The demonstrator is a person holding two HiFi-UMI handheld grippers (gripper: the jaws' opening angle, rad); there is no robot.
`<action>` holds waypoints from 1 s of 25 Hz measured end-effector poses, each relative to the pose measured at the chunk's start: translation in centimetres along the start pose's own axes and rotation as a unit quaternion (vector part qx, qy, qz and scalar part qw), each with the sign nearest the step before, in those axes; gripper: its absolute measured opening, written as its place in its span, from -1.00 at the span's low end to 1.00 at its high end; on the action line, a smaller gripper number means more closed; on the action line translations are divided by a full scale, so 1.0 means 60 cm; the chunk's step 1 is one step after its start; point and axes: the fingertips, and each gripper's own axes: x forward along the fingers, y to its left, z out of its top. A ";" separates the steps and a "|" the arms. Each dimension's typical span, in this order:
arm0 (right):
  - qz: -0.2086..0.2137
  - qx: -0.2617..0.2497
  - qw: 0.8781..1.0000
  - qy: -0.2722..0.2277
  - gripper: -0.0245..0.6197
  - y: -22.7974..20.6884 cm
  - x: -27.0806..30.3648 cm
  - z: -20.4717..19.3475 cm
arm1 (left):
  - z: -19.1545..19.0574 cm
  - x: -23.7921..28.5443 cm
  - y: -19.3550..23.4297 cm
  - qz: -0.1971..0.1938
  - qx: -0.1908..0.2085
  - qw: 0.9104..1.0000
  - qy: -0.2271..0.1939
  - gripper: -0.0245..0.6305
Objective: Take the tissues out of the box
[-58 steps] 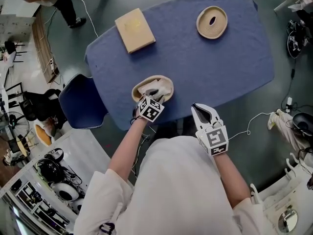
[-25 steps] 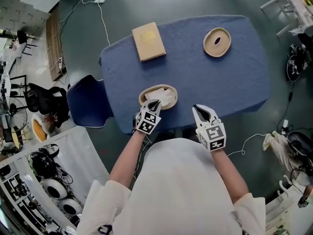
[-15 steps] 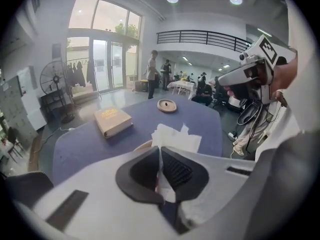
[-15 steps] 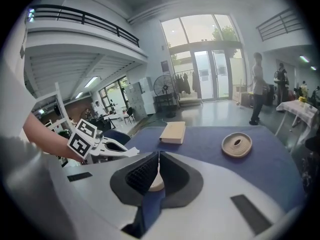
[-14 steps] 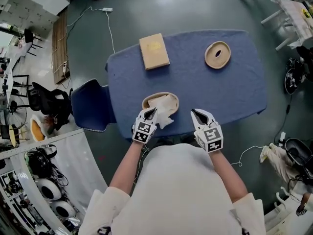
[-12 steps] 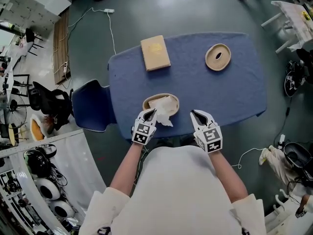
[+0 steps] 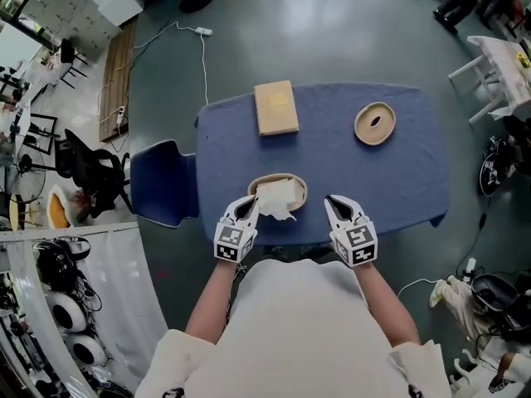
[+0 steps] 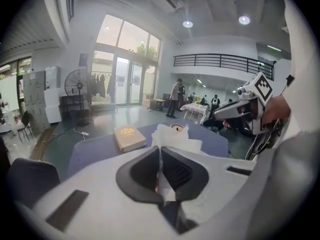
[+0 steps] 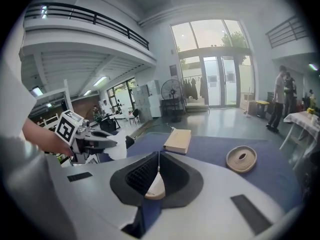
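Left gripper point(image 7: 250, 206): jaws pinched on a corner of the tissue point(image 7: 278, 199). The sheet rises out of the oval box point(image 7: 300, 186), which sits at the near edge of the table point(image 7: 406, 181), left of middle.
Right gripper point(image 7: 333, 202): jaws together, nothing held, just right of the box.
Slotted lid point(image 7: 375, 123): off, toward the far right corner.
Tan book point(image 7: 275, 108): far edge.
Step, as judged: first sheet mid-draw.
Next move: pull the sheet clear. The light box may lift with it and need steadying.
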 end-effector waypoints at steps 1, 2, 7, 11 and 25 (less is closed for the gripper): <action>0.001 -0.001 1.000 -0.004 -0.82 -0.002 -0.002 0.007 | 0.010 -0.010 0.002 0.005 -0.005 1.000 -0.009 -0.88; 0.001 -0.002 1.000 -0.008 -0.82 -0.004 -0.004 0.014 | 0.019 -0.020 0.004 0.010 -0.010 1.000 -0.018 -0.88; 0.008 -0.007 1.000 -0.027 -0.82 0.000 -0.011 0.049 | 0.047 -0.071 0.014 0.045 -0.036 0.997 -0.052 -0.88; 0.017 -0.013 0.999 -0.041 -0.82 0.003 -0.019 0.077 | 0.069 -0.102 0.008 0.057 -0.055 0.994 -0.074 -0.88; 0.025 -0.052 0.992 -0.108 -0.82 0.018 -0.053 0.193 | 0.198 -0.211 0.041 0.094 -0.051 0.980 -0.166 -0.88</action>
